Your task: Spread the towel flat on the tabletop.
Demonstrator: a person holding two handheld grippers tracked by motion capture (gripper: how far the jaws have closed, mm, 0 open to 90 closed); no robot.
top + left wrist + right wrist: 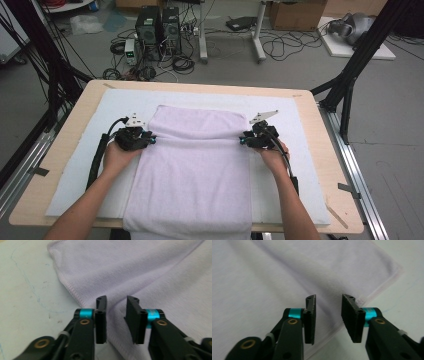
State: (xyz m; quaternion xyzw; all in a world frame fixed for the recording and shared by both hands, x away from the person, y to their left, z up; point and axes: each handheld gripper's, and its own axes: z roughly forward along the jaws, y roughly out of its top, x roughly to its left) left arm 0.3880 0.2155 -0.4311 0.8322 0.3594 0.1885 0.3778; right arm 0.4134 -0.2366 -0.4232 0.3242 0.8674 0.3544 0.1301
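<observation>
High view: towel (195, 165) near end cut off.

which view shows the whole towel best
The high view: the towel lies flat on the white mat, its far part folded over, its near edge hanging off the table. The left gripper view gives one hemmed corner and the fold ridge between its jaws; the right gripper view gives the opposite corner, blurred.

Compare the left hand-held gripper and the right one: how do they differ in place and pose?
The left hand-held gripper is at the towel's left edge, pointing right; the right hand-held gripper is at its right edge, pointing left. The left one's grey plate lies flatter; the right one's plate tilts up. Both stand open over the fold line.
</observation>
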